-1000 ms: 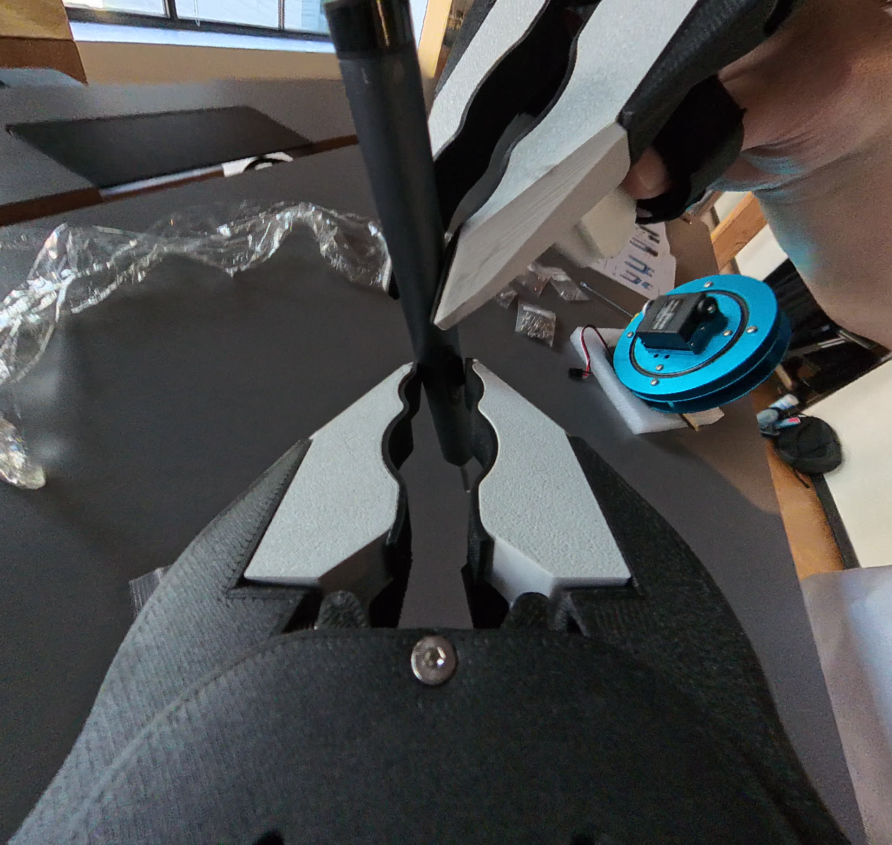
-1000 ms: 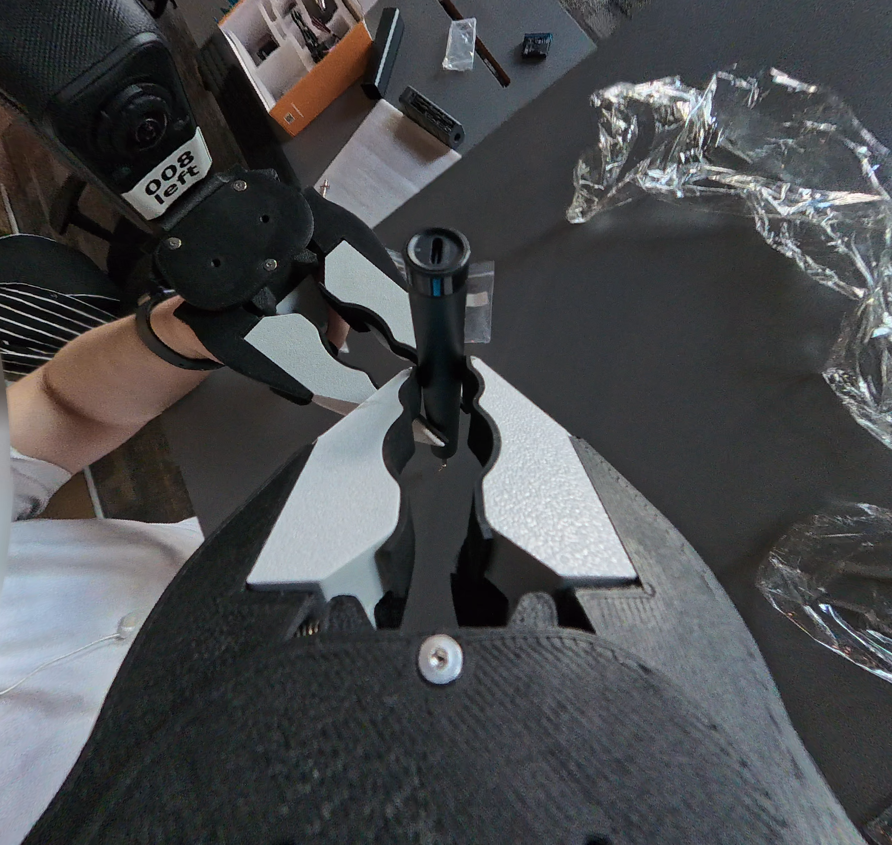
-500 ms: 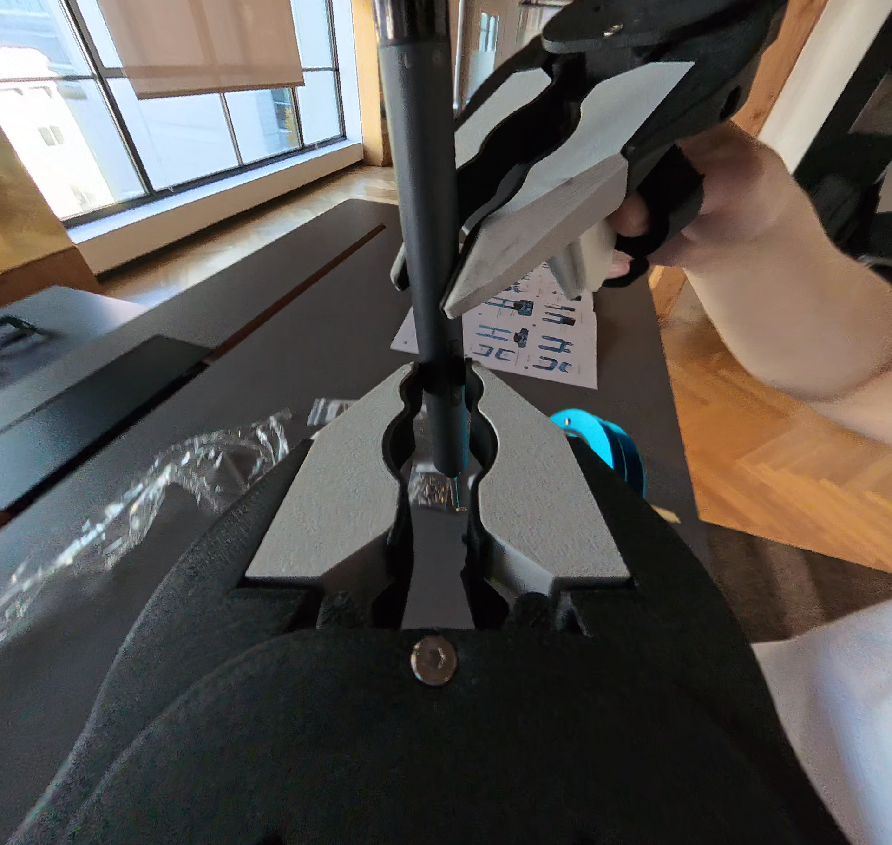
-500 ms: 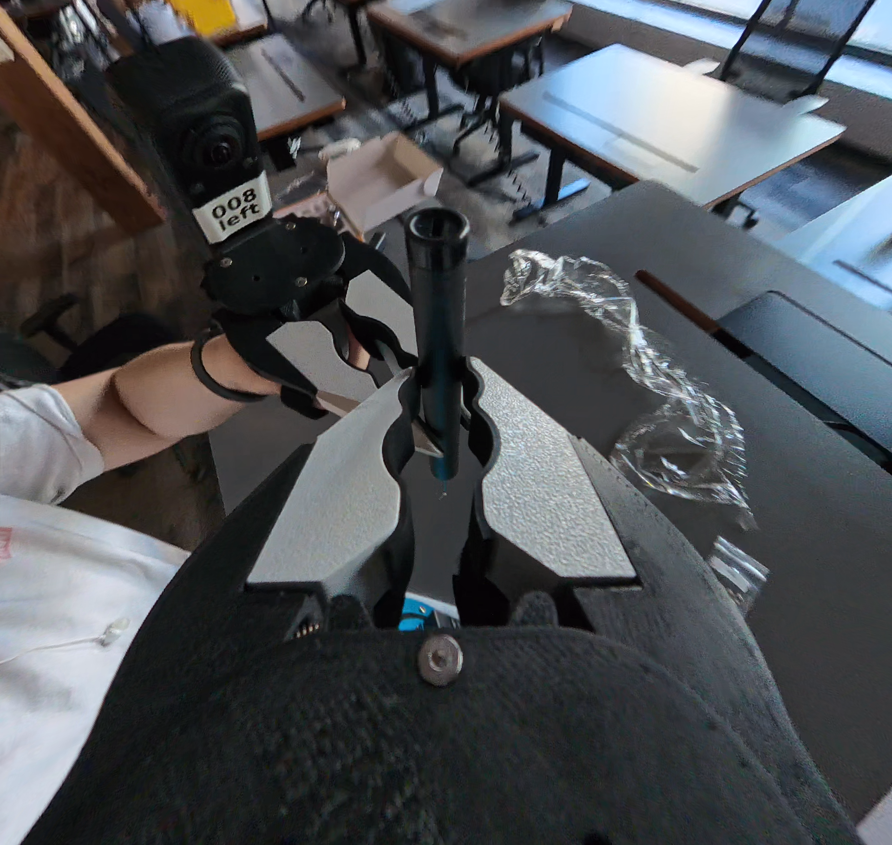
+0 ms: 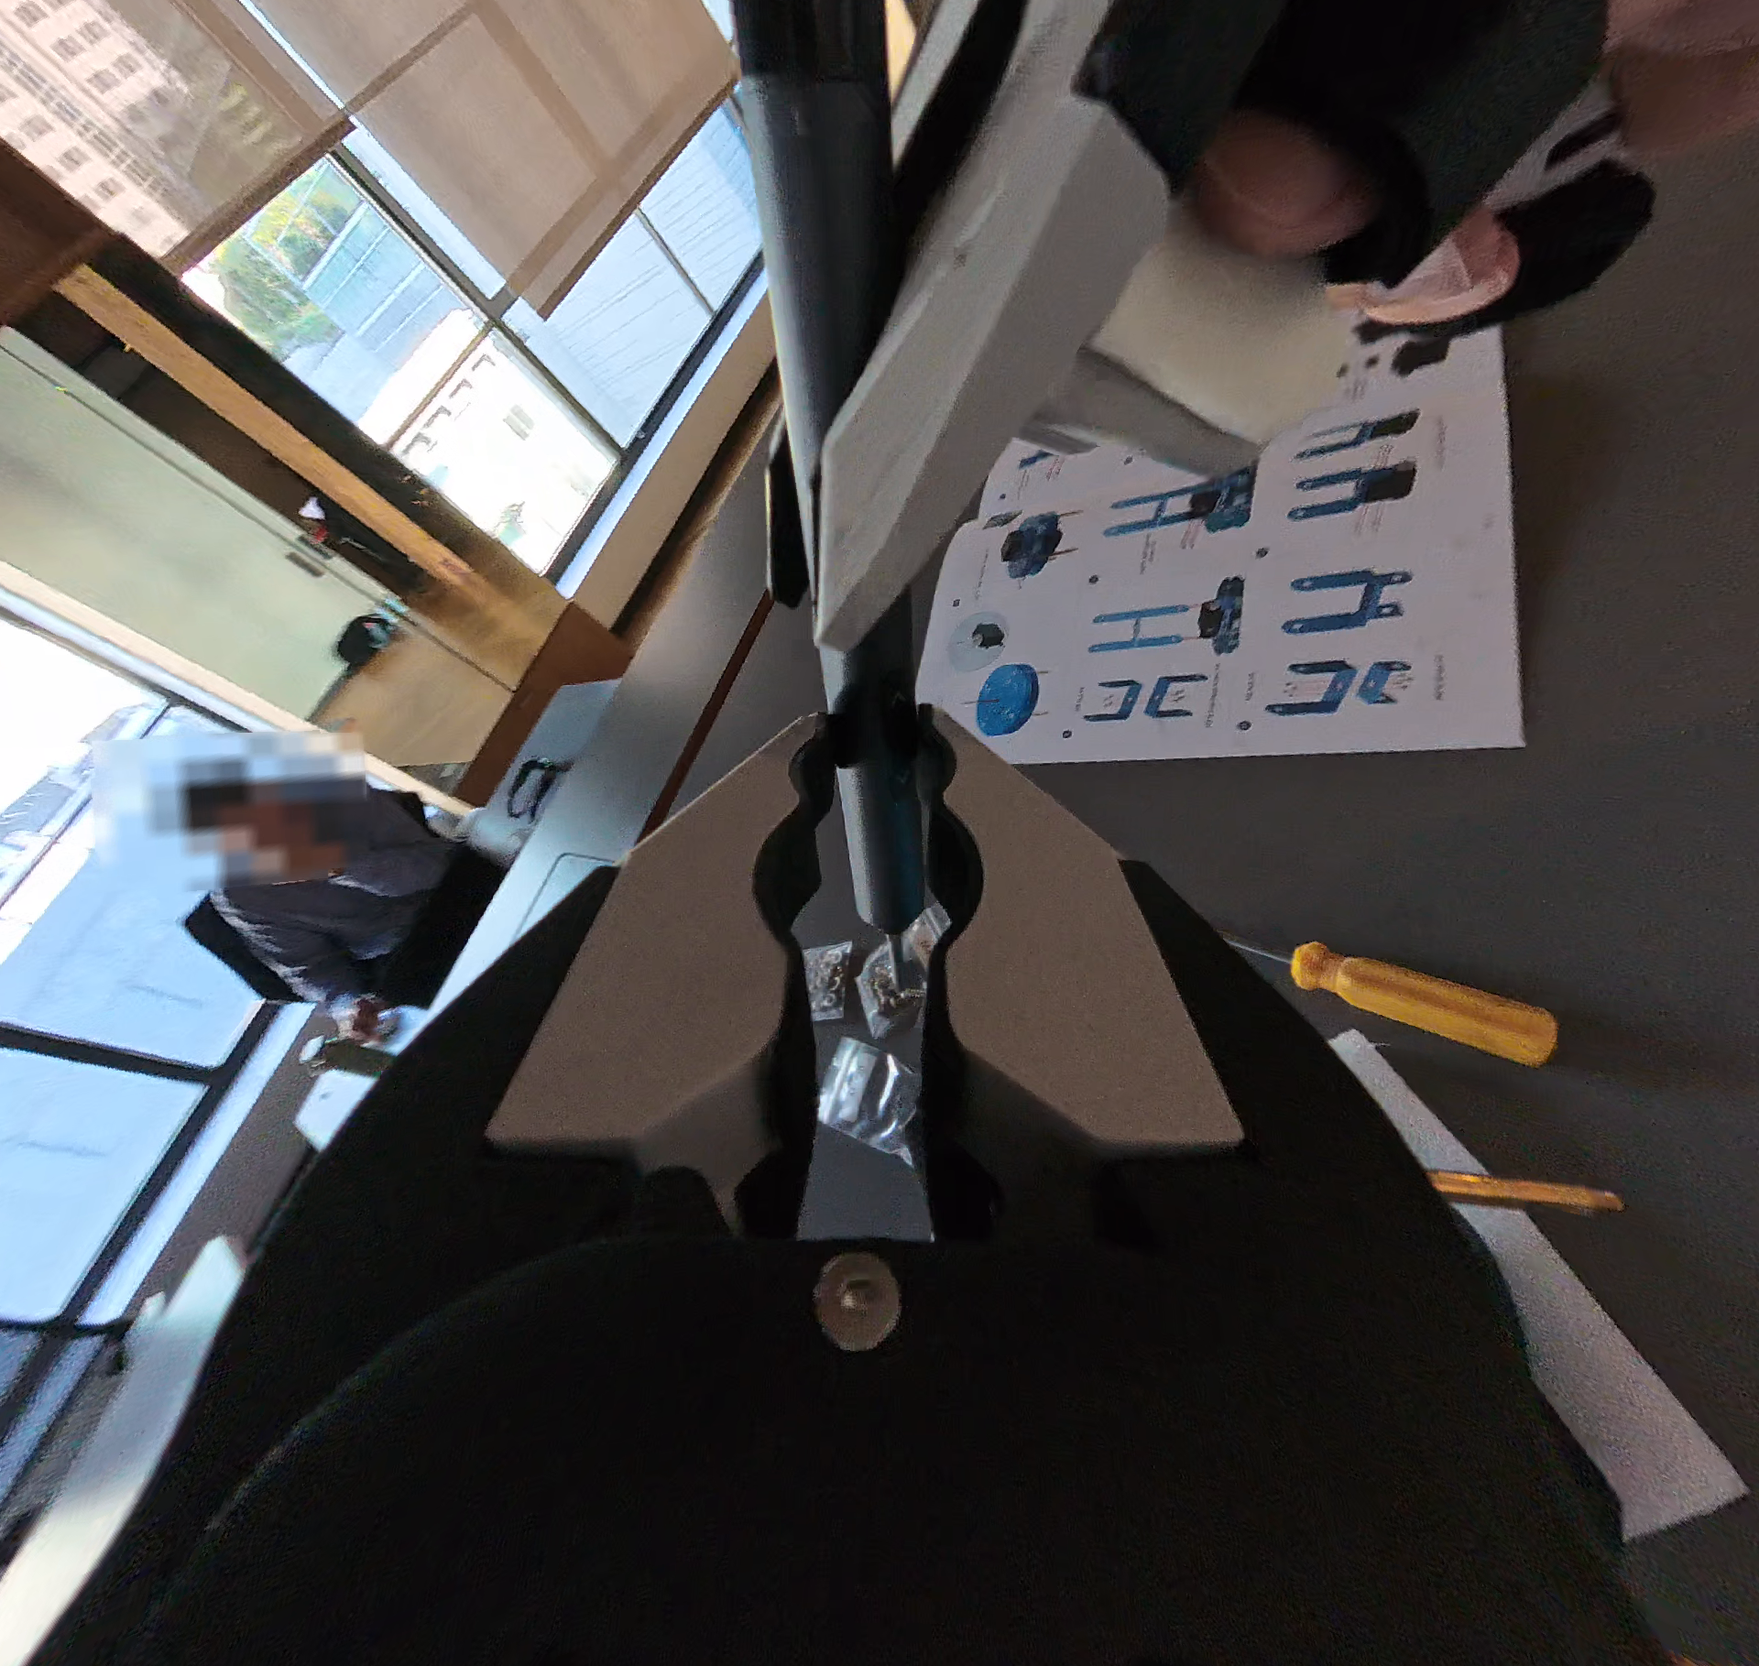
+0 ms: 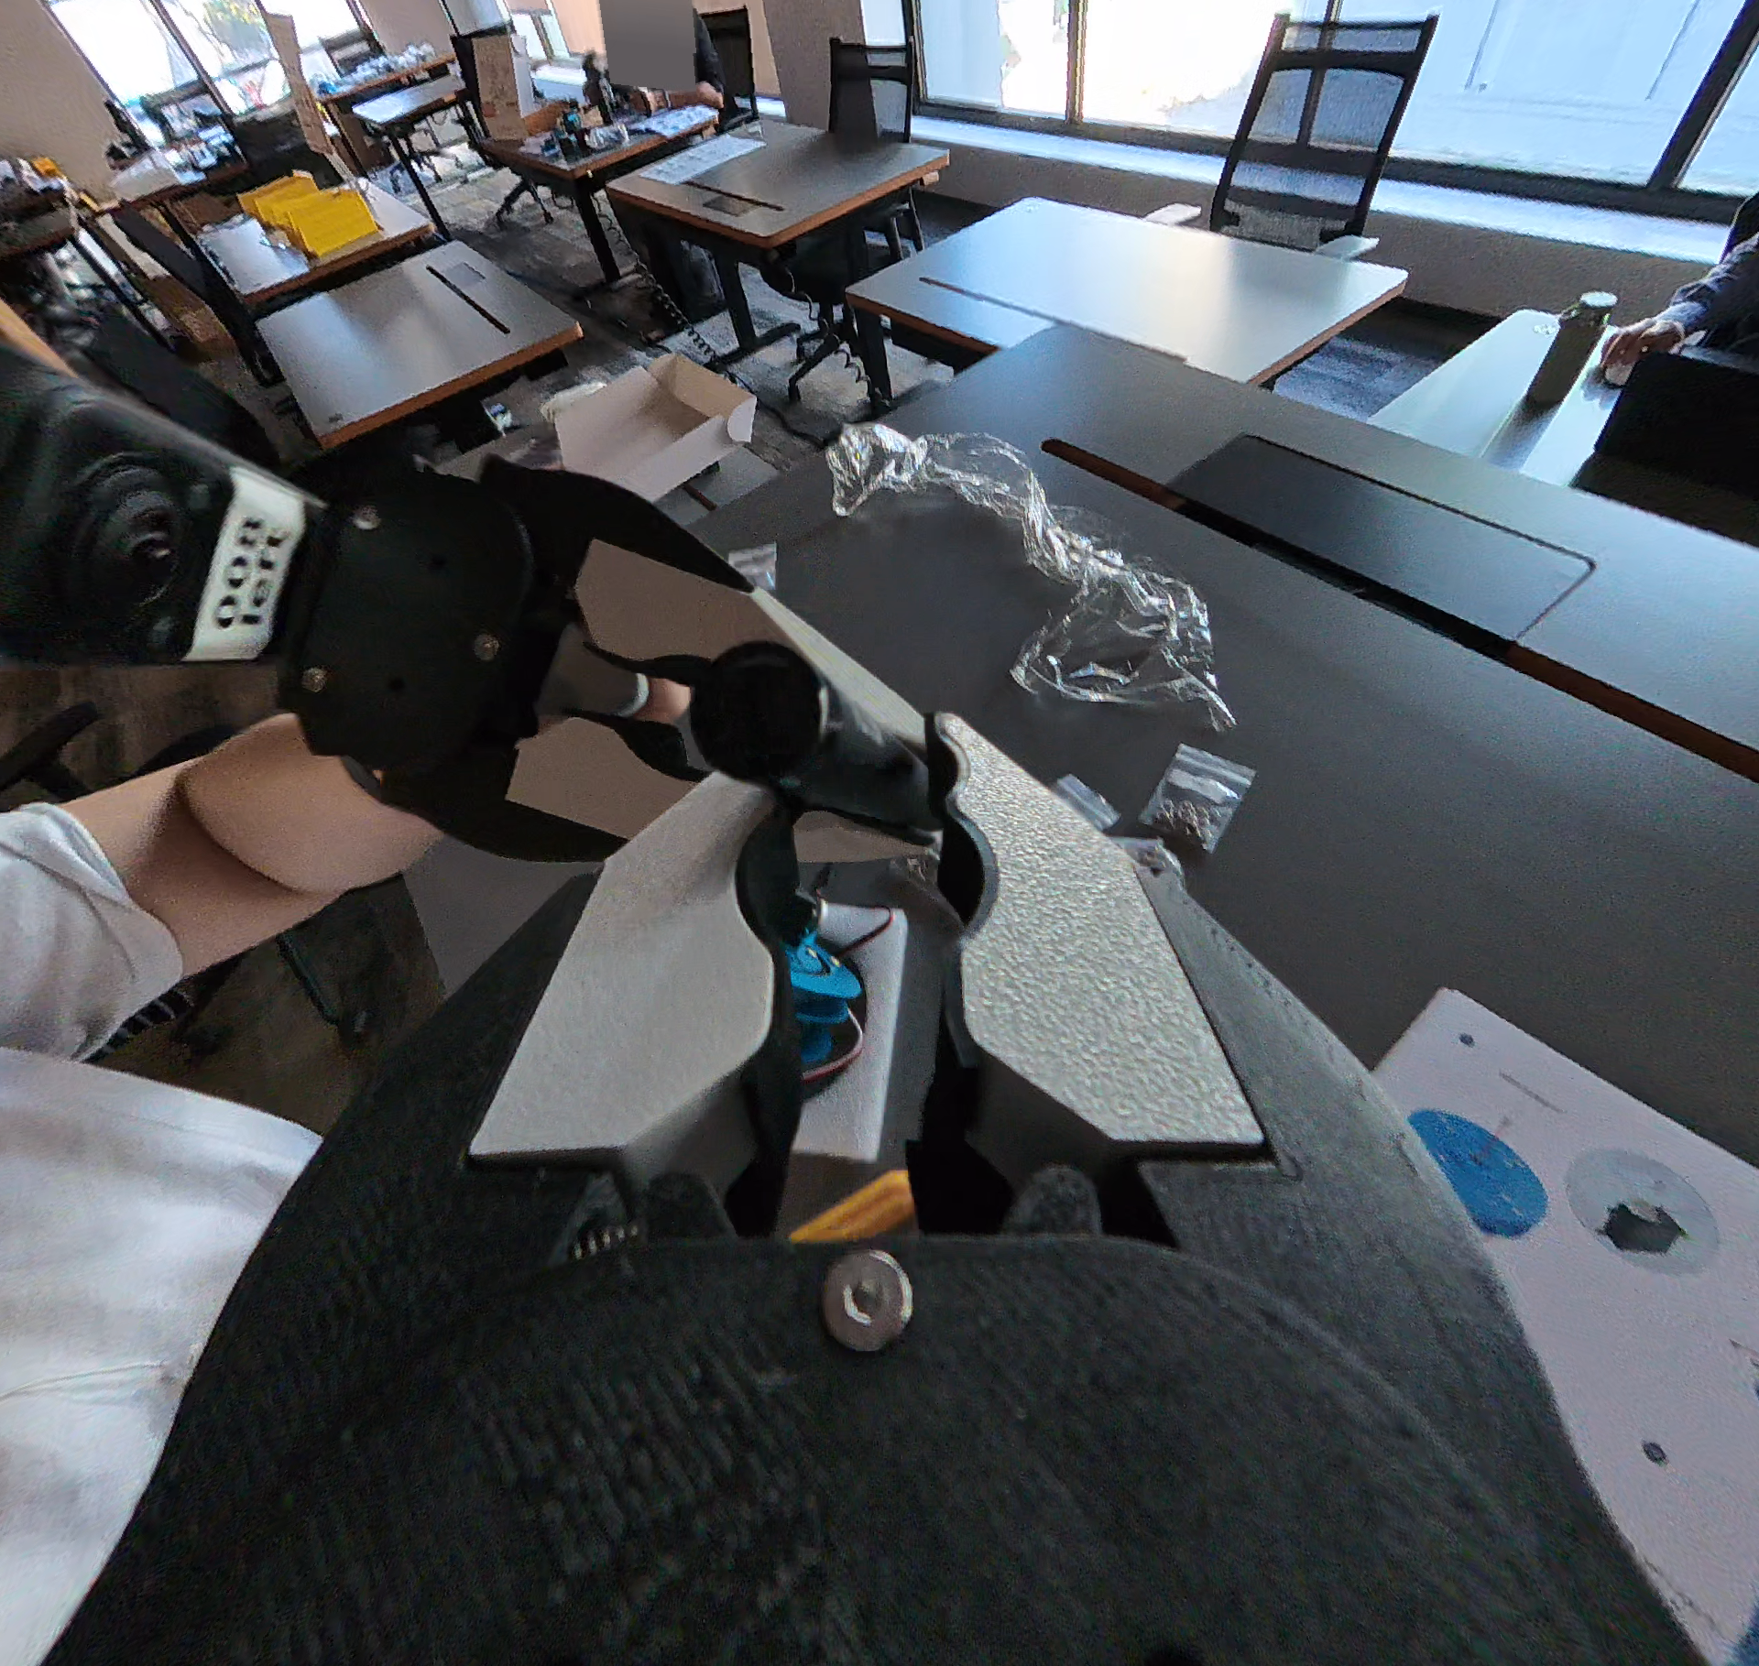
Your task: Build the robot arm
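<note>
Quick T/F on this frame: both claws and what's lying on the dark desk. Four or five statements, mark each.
1. The left claw is shut on the dark screwdriver. True.
2. The right claw is empty. False: it also grips the dark screwdriver.
3. A yellow-handled screwdriver lies on the desk. True.
4. The crumpled clear wrap is in the left claw. False: it lies on the desk.
5. Small bags of hardware lie on the desk. True.

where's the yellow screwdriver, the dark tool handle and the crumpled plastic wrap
yellow screwdriver [image 5: 1428, 1004], left wrist view, middle of its handle
dark tool handle [image 5: 820, 221], left wrist view, upper shaft
crumpled plastic wrap [image 6: 1104, 612], right wrist view, its bunched middle
</note>
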A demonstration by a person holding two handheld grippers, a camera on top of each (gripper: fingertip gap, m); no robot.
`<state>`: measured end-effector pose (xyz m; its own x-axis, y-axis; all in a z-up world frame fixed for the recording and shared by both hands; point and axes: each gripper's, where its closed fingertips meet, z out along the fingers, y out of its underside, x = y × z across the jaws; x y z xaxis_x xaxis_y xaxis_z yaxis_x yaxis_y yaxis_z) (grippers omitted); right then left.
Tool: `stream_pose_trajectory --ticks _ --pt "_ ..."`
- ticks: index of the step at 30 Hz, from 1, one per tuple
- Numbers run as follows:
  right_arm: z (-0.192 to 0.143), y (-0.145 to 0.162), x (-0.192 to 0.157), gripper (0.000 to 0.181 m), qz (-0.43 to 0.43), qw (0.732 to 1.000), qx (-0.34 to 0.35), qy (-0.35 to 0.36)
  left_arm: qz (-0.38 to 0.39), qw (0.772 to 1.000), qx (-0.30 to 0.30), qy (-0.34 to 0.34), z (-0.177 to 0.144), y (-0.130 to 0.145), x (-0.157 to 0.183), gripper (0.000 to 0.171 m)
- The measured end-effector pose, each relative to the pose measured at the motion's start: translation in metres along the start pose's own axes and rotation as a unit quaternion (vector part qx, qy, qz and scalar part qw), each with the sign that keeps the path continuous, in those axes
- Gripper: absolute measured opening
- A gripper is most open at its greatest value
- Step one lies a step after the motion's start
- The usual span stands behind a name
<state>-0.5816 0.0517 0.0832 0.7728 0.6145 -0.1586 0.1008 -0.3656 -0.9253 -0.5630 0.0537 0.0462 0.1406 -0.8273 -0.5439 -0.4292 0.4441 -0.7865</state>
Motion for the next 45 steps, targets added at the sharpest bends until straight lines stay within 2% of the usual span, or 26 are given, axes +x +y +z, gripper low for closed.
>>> stream_pose_trajectory --ticks 2,5,12,14,18,30,33,35,37,40,45 --pt "-0.005 0.007 0.003 0.026 -0.002 1.000 -0.009 -0.006 0.023 0.999 -0.018 -0.024 0.004 -0.005 0.004 0.015" --pt "-0.010 0.008 0.005 0.019 -0.004 1.000 0.002 -0.018 0.050 0.995 -0.050 -0.066 0.005 -0.009 0.003 0.015" --pt "-0.002 0.027 0.001 0.019 -0.037 0.996 -0.038 -0.073 0.138 0.972 -0.125 -0.144 -0.004 -0.003 0.006 0.015" --pt "0.003 0.033 -0.001 0.021 -0.043 0.994 -0.052 -0.084 0.136 0.971 -0.128 -0.151 -0.008 0.000 0.004 0.014" --pt "0.014 0.032 -0.010 0.020 -0.046 0.992 -0.035 -0.110 0.148 0.968 -0.129 -0.155 -0.016 0.005 0.002 0.015" --pt "0.046 0.035 -0.017 0.017 -0.041 0.993 0.031 -0.109 0.196 0.961 -0.133 -0.144 -0.025 0.025 -0.001 0.015" --pt "0.050 0.036 -0.016 0.016 -0.048 0.992 0.047 -0.106 0.180 0.965 -0.125 -0.140 -0.027 0.028 -0.002 0.016" --pt "0.049 0.036 -0.010 0.016 -0.055 0.993 0.055 -0.093 0.149 0.973 -0.109 -0.137 -0.035 0.027 -0.004 0.037" --pt "0.047 0.039 -0.002 0.016 -0.059 0.992 0.063 -0.089 0.097 0.984 -0.089 -0.123 -0.050 0.028 -0.005 0.050" --pt "0.041 0.043 0.002 0.016 -0.060 0.990 0.074 -0.105 0.014 0.994 -0.042 -0.103 -0.080 0.032 -0.013 0.047" --pt "0.033 0.050 0.002 0.016 -0.077 0.985 0.084 -0.129 -0.108 0.991 -0.024 -0.074 -0.108 0.070 -0.028 0.045"
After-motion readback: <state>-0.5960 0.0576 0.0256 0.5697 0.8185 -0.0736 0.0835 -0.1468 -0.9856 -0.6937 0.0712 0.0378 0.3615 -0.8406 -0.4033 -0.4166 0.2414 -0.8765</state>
